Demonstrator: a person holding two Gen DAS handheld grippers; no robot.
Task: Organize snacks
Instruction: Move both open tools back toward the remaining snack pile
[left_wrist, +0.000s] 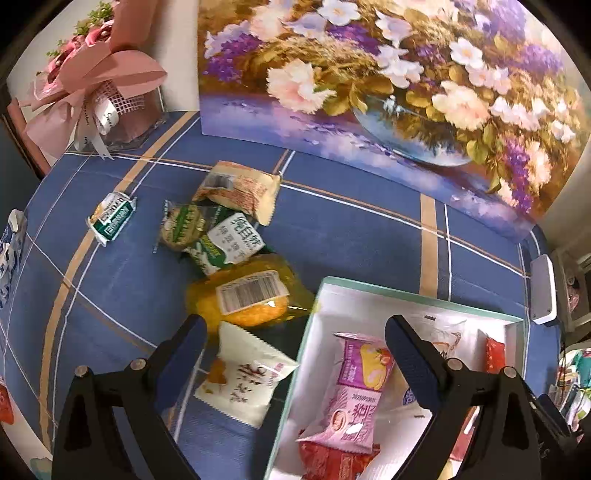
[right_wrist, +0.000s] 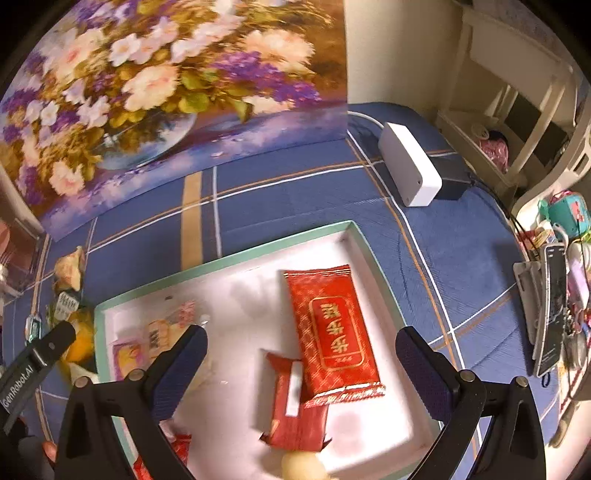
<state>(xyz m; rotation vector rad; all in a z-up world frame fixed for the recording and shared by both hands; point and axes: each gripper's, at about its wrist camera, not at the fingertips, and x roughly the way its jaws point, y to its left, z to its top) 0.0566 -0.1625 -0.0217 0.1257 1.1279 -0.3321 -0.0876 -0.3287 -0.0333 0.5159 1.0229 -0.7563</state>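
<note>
A white box with a mint rim (left_wrist: 417, 295) (right_wrist: 225, 260) lies on the blue checked cloth. It holds a pink snack pack (left_wrist: 354, 384), a large red pack (right_wrist: 332, 328) and a smaller red pack (right_wrist: 295, 406). My left gripper (left_wrist: 295, 354) is open, straddling the box's left rim, above a white snack packet (left_wrist: 247, 376) on the cloth. Beyond lie an orange pack (left_wrist: 247, 295), green-white packs (left_wrist: 225, 243) (left_wrist: 112, 218) and a beige pack (left_wrist: 240, 190). My right gripper (right_wrist: 301, 358) is open and empty over the box.
A flower painting (left_wrist: 369, 81) stands along the back. A pink bouquet (left_wrist: 96, 85) stands at the back left. A white device (right_wrist: 410, 166) lies on the cloth at the right, with cluttered shelves (right_wrist: 554, 277) past the table's edge.
</note>
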